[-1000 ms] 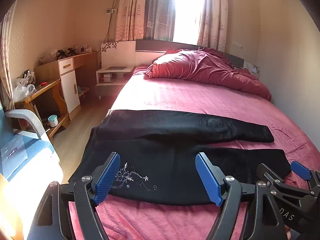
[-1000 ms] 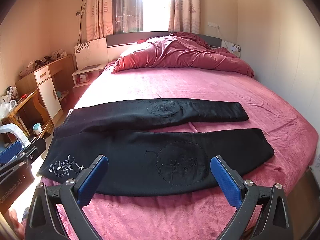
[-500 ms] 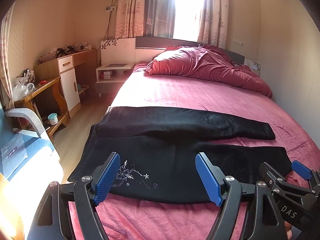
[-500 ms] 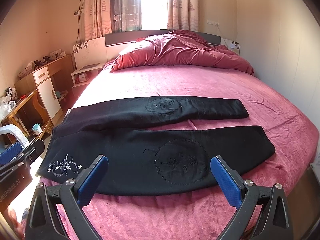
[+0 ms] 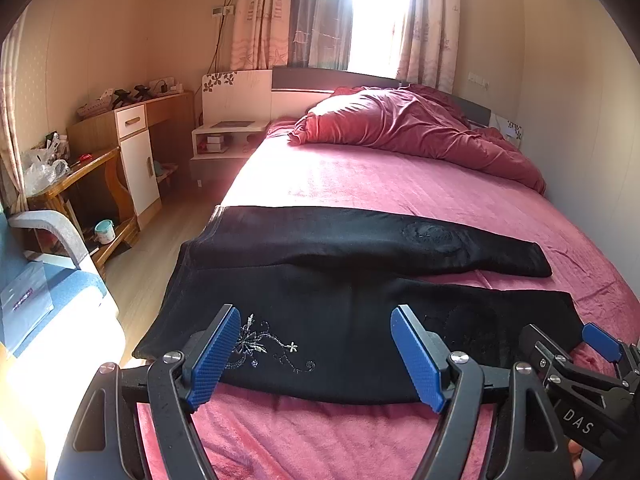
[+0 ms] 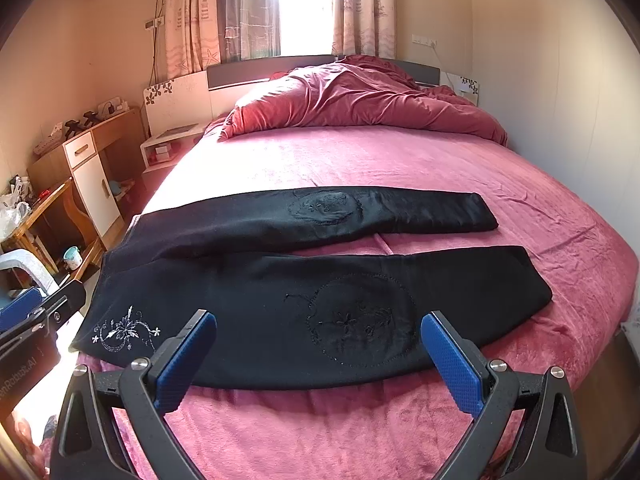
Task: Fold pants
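Black pants (image 6: 304, 304) are lying flat across the near part of the pink bed (image 6: 400, 160), legs split apart, waist hanging off the left edge. Crumpled duvet (image 6: 360, 96) is sitting by the headboard. Left gripper (image 5: 316, 350) and right gripper (image 6: 318, 354) are both hovering wide apart, gripping nothing.

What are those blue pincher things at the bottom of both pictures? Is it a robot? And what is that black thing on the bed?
No robot: a person holds one set of tongs in each hand, each with a small camera looking forward. One picture comes from the left tongs, the other from the right tongs. Both are wide open, holding nothing. The black pants lie flat on the pink bed, legs apart, waiting to be folded. A crumpled red quilt sits at the far end.
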A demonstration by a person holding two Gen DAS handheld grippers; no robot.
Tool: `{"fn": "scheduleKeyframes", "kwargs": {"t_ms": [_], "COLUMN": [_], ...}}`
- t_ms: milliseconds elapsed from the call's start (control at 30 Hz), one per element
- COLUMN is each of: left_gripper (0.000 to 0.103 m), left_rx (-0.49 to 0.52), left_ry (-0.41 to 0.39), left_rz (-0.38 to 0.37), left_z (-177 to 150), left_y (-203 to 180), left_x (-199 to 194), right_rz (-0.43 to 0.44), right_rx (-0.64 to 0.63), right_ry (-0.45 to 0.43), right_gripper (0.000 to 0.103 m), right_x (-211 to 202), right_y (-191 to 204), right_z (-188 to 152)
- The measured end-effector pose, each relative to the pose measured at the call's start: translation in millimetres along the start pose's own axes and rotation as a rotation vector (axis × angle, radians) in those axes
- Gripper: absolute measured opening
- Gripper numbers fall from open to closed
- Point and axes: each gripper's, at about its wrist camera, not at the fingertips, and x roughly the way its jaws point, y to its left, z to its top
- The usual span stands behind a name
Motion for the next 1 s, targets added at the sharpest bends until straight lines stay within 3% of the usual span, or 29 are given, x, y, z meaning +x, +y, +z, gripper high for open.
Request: {"fn": "scheduleKeyframes", "kwargs": {"t_ms": [800, 1000], "left_gripper": [0.08, 0.08], "left_rx": [0.002, -0.012], "left_ry": [0.067, 0.107], "left_rz": [-0.009, -0.052], "left_z": [-7, -11], "left_y": [1, 6], "left_x": [17, 27], "right_rz": [-0.01, 0.077], "right_rx": [0.021, 0.107], "right_ry": [0.057, 0.103], "right_gripper": [0.103, 0.103], "right_x": [22, 36], "right_y": [-9, -27], "right_z": [-9, -16]}}
